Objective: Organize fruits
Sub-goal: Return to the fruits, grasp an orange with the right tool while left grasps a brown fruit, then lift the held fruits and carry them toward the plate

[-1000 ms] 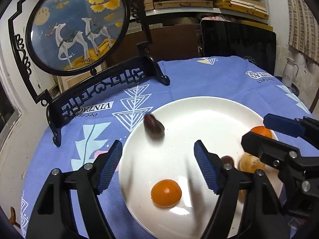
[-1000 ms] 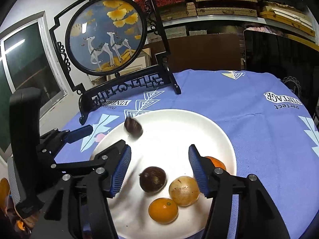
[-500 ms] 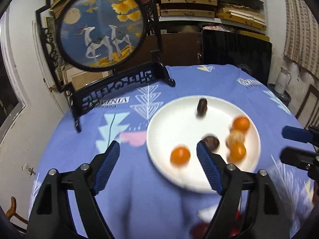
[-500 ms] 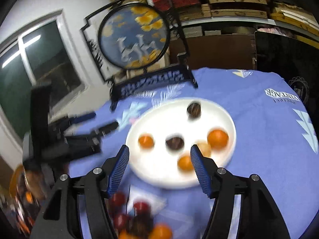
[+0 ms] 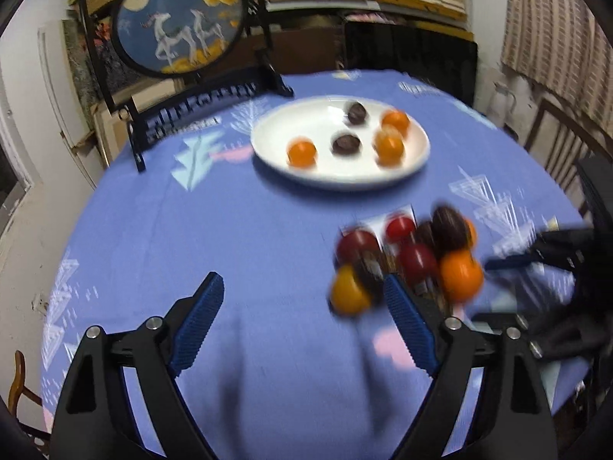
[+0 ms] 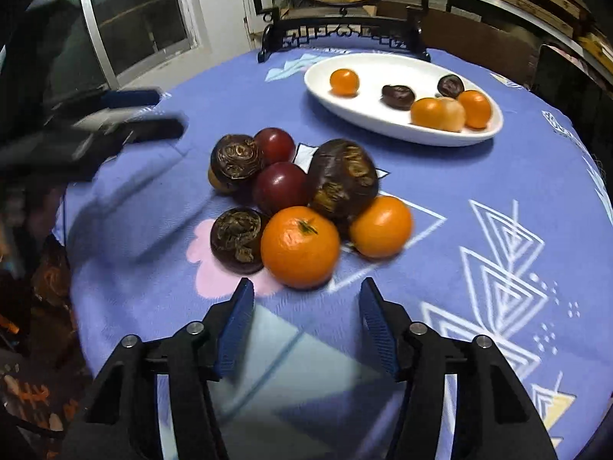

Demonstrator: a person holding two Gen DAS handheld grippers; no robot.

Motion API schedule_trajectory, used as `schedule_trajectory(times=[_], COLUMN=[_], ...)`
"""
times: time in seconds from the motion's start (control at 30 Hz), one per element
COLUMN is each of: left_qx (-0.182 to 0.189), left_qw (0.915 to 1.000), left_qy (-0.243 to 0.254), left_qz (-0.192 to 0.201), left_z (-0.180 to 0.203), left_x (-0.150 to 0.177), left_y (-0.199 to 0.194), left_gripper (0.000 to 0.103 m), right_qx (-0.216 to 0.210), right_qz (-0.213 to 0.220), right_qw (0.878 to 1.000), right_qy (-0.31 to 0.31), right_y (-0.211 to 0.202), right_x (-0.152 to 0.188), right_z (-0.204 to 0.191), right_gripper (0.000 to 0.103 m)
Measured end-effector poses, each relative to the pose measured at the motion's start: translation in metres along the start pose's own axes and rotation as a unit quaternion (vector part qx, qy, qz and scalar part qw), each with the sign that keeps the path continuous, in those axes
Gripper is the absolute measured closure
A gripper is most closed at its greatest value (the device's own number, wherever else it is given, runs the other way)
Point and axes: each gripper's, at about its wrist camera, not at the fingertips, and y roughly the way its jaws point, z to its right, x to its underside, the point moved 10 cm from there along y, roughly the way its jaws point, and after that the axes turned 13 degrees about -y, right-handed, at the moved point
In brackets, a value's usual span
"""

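A white plate at the far side of the table holds several small oranges and dark brown fruits. Nearer, a loose pile of fruit lies on the blue cloth: oranges, red plums and wrinkled dark fruits. My right gripper is open and empty, just short of a large orange at the front of the pile. My left gripper is open and empty over bare cloth, the pile at its right finger. The left gripper shows blurred in the right wrist view.
A round painted screen on a black carved stand stands behind the plate. The table is round with a blue patterned cloth; its edge drops off at left and right. Shelves and a window lie beyond.
Both grippers have pulled back from over the plate toward the near side of the table. The fruit pile has come into view. Both stay open and empty.
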Motion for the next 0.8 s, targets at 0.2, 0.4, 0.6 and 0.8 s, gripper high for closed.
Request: schedule_trajectory(times=[0.2,0.4,0.6,0.8], left_qx=[0.018,0.046,0.041,0.032], left_qw=[0.9987,0.9959,0.9959,0.9946], left_qy=[0.023,0.049,0.019,0.015], left_qz=[-0.041,-0.061,-0.078,-0.097], left_z=[0.016,0.061,0.084,0.085], left_x=[0.044,0.054,0.044,0.046], left_y=[0.006,0.020,0.044,0.051], left_gripper=[0.020,0.020,0.032,0.058], right_qx=[0.011,0.011,0.026,0.019], right_qz=[0.010,0.032,0.037,0.042], right_qw=[1.000,0.999,0.998,0.998], right_qy=[-0.019,-0.003,0.031,0.039], right_y=[0.011,-0.013,-0.031,-0.032], right_x=[-0.015,-0.004,0.017,0.025], right_z=[-0.001,0.009,0.032,0.033], right_gripper=[0.062,0.063,0.062,0.062])
